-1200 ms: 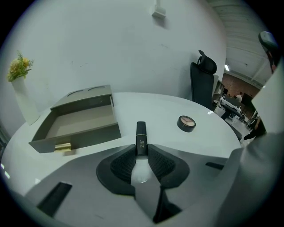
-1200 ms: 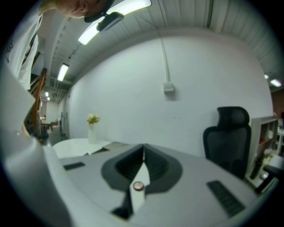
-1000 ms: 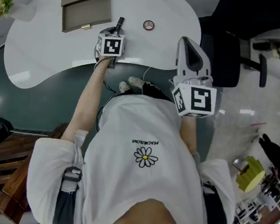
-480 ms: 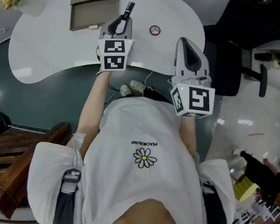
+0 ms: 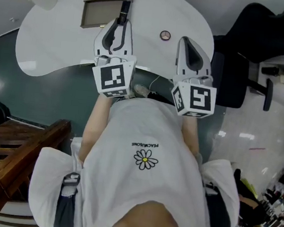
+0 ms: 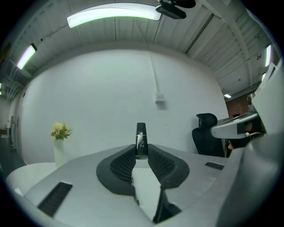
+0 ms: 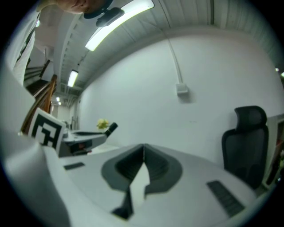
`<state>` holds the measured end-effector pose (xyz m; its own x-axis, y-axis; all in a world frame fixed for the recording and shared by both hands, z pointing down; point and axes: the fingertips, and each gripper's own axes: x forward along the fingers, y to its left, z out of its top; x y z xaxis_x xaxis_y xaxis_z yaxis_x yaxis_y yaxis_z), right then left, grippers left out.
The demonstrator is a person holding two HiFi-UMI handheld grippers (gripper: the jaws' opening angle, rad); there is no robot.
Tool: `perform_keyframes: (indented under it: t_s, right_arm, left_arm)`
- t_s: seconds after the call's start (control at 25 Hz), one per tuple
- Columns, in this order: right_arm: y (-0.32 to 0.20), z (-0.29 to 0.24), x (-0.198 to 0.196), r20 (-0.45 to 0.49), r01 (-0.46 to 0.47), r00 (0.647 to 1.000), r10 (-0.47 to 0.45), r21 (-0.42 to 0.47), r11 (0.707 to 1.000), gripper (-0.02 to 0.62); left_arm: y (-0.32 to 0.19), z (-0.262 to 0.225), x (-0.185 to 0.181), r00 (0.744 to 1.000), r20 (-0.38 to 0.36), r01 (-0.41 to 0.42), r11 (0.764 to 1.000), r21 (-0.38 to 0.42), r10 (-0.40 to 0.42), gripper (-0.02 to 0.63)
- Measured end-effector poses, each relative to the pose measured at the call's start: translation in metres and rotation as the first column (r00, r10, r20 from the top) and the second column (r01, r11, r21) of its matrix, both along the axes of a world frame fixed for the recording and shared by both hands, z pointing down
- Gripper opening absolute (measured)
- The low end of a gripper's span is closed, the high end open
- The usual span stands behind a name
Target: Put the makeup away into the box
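The left gripper (image 5: 121, 25) pinches the black makeup tube (image 5: 125, 7) by its end, held level, ready for the box (image 5: 99, 13) at the tabletop's far edge; the right gripper (image 5: 187, 43) hovers closed and empty.

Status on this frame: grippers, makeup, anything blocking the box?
Left gripper shut on black makeup tube, pointing level. Right gripper shut, empty. Box open on table, tube not yet in. Round compact on table; nothing blocking.

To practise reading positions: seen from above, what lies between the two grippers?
A small round compact on the white table; the head view shows it.
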<state>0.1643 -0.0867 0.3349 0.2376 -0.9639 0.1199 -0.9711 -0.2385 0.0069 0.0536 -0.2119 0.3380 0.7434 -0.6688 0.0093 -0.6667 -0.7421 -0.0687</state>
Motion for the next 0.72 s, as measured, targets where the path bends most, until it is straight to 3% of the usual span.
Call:
perform_keyframes:
  t_s: [0.16, 0.72]
  right_arm:
    - [-0.004, 0.000, -0.005, -0.002, 0.016, 1.000, -0.016, 0.009, 1.000, 0.031]
    - [-0.005, -0.003, -0.008, -0.010, 0.024, 1.000, -0.024, 0.017, 1.000, 0.031]
  left_arm:
    - [0.001, -0.005, -0.014, 0.999, -0.005, 0.051, 0.998, 0.046, -0.050, 0.098]
    - [-0.010, 0.007, -0.027, 0.995, 0.009, 0.104, 0.994, 0.028, -0.104, 0.098]
